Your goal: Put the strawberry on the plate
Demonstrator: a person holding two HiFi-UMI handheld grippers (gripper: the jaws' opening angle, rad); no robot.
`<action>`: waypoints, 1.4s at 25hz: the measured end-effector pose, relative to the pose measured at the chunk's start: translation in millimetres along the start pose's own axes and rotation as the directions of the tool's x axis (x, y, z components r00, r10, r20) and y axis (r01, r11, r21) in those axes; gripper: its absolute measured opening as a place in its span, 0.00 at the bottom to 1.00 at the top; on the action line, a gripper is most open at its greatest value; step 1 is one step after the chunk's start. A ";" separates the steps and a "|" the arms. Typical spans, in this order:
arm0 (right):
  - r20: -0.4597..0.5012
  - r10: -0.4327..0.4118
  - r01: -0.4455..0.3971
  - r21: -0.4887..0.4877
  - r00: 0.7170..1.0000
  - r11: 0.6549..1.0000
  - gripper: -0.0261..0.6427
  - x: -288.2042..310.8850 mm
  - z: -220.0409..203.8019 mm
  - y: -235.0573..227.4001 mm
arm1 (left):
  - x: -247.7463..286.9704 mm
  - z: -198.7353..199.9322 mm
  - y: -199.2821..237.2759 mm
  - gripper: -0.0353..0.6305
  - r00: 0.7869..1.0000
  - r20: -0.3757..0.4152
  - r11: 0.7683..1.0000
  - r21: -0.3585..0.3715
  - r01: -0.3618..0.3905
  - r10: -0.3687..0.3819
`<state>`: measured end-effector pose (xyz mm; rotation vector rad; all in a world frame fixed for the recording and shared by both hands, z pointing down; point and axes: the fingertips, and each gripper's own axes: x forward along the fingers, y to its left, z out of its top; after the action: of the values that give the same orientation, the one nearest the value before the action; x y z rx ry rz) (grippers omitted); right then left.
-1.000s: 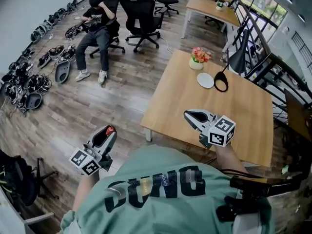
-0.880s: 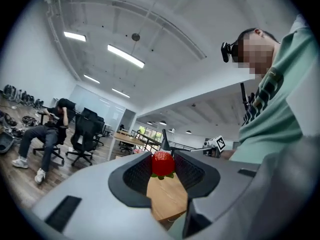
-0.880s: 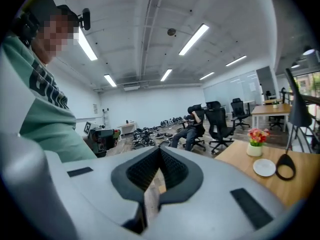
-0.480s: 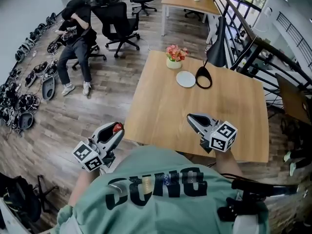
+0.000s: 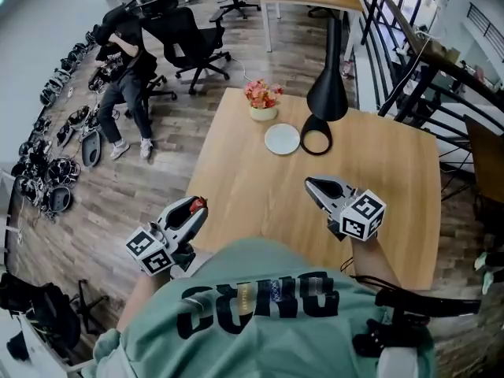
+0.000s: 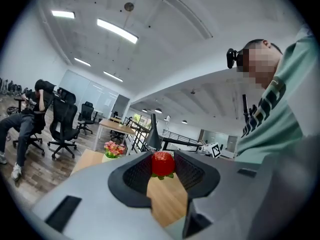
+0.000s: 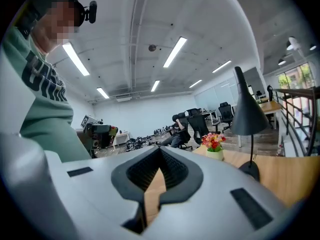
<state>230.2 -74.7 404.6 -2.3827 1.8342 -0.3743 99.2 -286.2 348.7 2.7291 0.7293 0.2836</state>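
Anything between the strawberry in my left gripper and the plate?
Nothing visible. Only bare table lies between the strawberry in the left gripper and the plate. The flower pot and lamp base sit beside the plate, off that line.

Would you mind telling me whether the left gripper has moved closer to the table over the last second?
Yes. The left gripper, holding the strawberry, has moved toward the table; its tongs now reach the near left corner.
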 end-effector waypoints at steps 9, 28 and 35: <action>-0.009 -0.050 0.050 0.141 0.999 0.989 0.05 -0.9 -54.5 -42.6 | 36.0 -20.0 14.4 0.27 0.993 -0.118 1.000 -0.011 0.012 -0.014; -0.072 -0.245 0.253 0.145 0.967 0.957 0.05 142.6 -18.0 73.5 | -59.4 5.8 165.3 0.27 0.949 -0.057 0.950 0.028 0.310 -0.309; -0.082 -0.250 0.256 0.078 0.965 0.963 0.05 105.8 4.3 49.2 | -37.5 15.9 158.2 0.27 0.962 0.001 0.961 0.055 0.273 -0.273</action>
<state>210.6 -189.8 402.2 -2.5779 1.5044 -0.5594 143.1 -439.8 382.9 2.6332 1.1118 0.1914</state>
